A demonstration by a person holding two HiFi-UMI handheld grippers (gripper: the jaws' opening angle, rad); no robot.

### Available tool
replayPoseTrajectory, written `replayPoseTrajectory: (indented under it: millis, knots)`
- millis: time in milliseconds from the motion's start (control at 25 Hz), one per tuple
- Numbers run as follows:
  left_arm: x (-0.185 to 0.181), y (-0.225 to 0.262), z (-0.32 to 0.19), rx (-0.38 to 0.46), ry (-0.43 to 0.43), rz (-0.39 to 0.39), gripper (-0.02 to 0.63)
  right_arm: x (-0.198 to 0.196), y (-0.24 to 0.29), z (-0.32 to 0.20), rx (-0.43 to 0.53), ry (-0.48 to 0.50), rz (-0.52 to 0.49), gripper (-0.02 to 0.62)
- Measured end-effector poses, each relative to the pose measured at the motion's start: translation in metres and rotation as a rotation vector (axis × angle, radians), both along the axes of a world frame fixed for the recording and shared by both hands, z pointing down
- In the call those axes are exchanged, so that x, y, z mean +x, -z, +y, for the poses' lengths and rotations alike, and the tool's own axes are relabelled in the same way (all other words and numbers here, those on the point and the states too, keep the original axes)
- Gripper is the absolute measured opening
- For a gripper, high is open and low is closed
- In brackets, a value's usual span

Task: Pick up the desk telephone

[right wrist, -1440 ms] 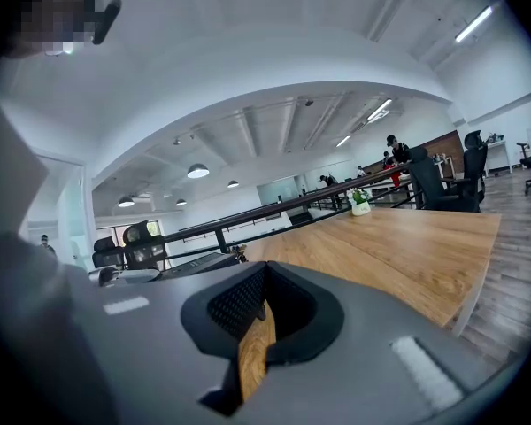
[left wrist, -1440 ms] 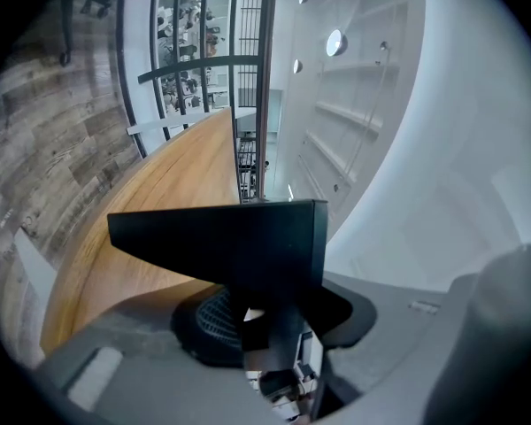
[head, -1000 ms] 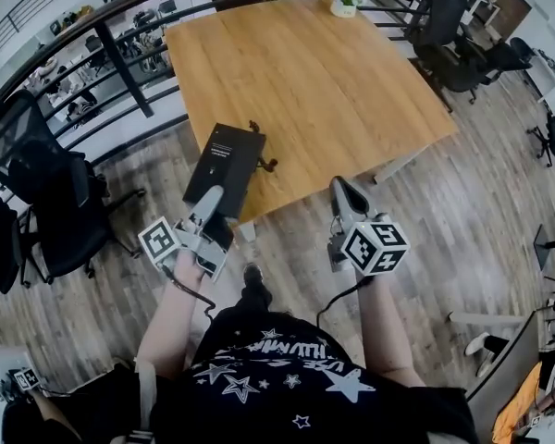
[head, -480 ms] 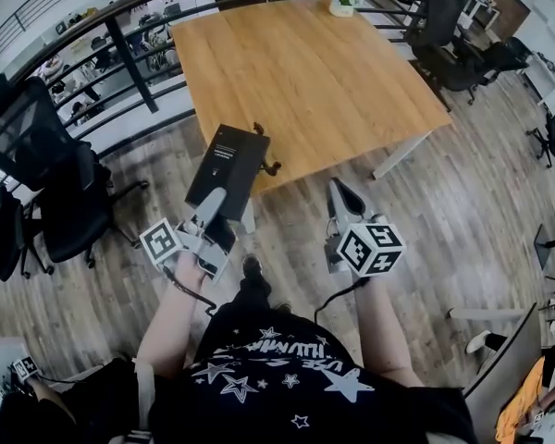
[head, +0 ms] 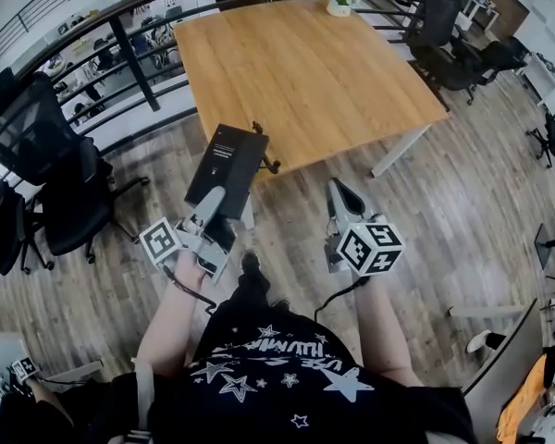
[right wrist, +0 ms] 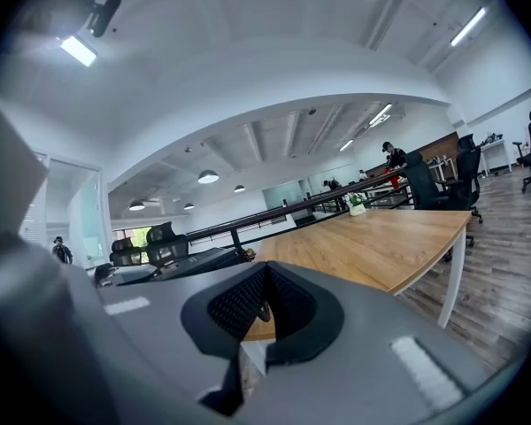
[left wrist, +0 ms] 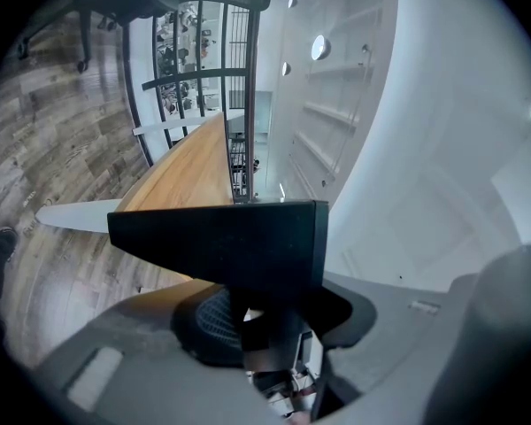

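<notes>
Office mezzanine, plank floor. Item: desk telephone (head: 228,167), black slab, clamped between the jaws of the left gripper (head: 213,200), at the 7 o'clock corner of the wooden table (head: 305,72). Since a second ago it has barely shifted; the pickup looks done. Right gripper (head: 340,194): jaws together, empty.

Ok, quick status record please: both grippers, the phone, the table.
left gripper: shut on the desk telephone, jaws clamped on its near end
right gripper: shut, nothing between the jaws, held over the floor near the table's front edge
desk telephone: black slab, held out at the table's near corner; contact with the tabletop cannot be told
table: wooden, only a small potted plant at the far edge
task state: phone gripped by the left gripper alone
</notes>
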State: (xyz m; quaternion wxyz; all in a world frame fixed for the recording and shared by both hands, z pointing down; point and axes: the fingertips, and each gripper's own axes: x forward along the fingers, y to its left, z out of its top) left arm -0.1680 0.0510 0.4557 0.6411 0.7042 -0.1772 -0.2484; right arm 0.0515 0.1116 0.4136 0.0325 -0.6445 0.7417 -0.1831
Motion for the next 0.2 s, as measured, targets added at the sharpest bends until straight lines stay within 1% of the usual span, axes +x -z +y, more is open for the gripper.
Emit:
replayPoseTrajectory:
  millis: [200]
  knots:
    - [0.000, -0.005, 0.013, -0.001, 0.003, 0.000, 0.183, 0.000, -0.005, 0.012, 0.004, -0.004, 0.002, 0.000]
